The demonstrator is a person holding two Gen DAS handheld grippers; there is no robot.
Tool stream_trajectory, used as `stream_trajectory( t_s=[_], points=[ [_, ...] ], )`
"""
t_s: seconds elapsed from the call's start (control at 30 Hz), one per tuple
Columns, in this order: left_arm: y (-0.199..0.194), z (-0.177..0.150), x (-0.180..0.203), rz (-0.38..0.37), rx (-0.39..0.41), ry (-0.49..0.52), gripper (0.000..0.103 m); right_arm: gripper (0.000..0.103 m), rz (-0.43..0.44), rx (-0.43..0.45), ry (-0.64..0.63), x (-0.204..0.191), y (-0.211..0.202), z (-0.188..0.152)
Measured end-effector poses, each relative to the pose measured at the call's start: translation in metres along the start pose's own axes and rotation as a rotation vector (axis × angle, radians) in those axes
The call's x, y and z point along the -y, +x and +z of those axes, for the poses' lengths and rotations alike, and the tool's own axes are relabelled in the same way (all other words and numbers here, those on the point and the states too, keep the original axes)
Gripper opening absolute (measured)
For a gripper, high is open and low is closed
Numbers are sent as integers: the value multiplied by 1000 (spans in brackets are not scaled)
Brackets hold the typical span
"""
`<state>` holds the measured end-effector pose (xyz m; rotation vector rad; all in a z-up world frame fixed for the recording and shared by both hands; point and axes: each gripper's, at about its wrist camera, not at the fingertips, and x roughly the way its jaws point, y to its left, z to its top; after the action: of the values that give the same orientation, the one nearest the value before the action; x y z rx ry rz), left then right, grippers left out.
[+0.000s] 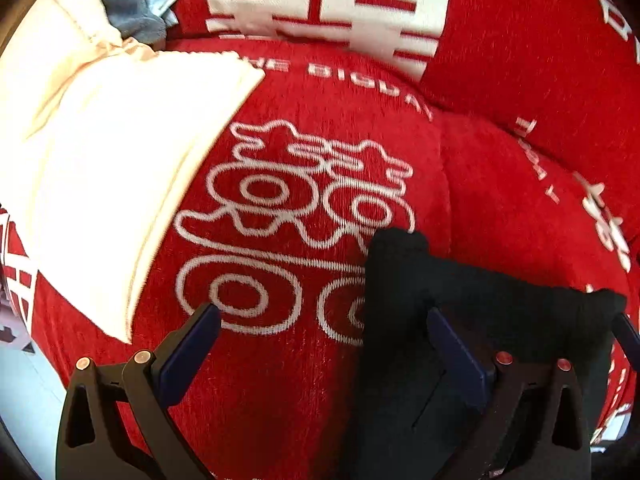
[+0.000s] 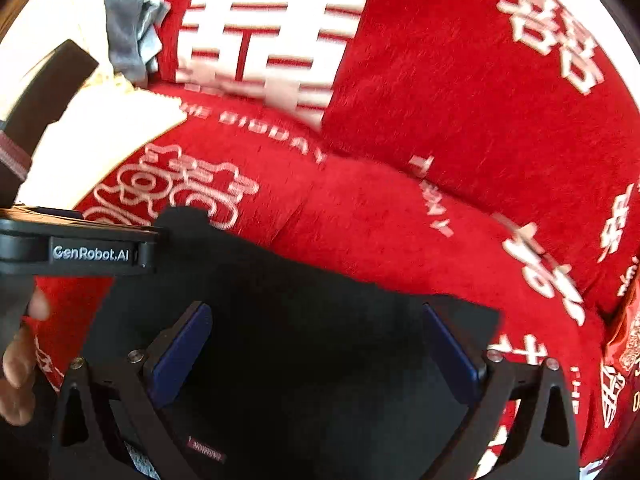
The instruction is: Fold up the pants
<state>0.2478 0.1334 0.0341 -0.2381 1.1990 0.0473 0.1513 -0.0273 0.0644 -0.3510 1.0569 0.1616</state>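
Note:
The black pants lie flat on the red sofa seat, at the lower right of the left wrist view. My left gripper is open; its right finger rests over the pants' left edge, its left finger over bare red seat. In the right wrist view the pants fill the lower middle. My right gripper is open and hovers directly over them, holding nothing. The left gripper's body shows at that view's left edge.
A folded cream-white garment lies on the seat's left side, with grey cloth behind it. Red cushions with white characters form the backrest. A red printed bag sits at the right edge.

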Motion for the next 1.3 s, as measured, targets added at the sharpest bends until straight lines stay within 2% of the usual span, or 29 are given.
stream_trajectory(
  t_s=[0.1,0.2,0.33,0.4,0.47,0.53,0.63,0.7,0.77,0.83,0.9,1.03,1.13,1.3],
  points=[
    [9,3,13,34,-7,19,103,102,-28,-89,93,27,33,-4],
    [20,10,23,60,-29,12,103,102,89,-98,204,54,44,-7],
    [29,14,27,62,-51,6,103,102,44,-115,144,49,61,-2],
    [24,15,25,53,-66,12,103,102,59,-123,171,52,61,0],
    [11,10,19,51,-62,15,103,102,51,-113,158,53,48,0],
    [-2,1,16,46,-36,29,103,102,10,-59,109,46,23,-7],
    [-22,-25,14,-14,-8,48,103,102,6,-23,77,42,-3,-24],
    [-27,-45,16,-38,-8,60,103,103,22,-28,69,43,-10,-38],
    [-23,-62,22,-24,-22,86,103,102,53,-62,82,45,-9,-53],
    [-23,-78,27,-4,-3,110,103,102,78,-77,114,50,-7,-69],
    [-27,-86,27,1,24,104,103,102,79,-54,110,53,-13,-79],
    [-35,-94,25,0,1,119,103,102,51,-74,94,59,-28,-98],
    [-50,-106,25,13,23,151,103,102,55,-109,113,67,-42,-112],
    [-76,-132,17,-76,49,129,103,103,-46,-11,173,69,-81,-128]
  ],
)
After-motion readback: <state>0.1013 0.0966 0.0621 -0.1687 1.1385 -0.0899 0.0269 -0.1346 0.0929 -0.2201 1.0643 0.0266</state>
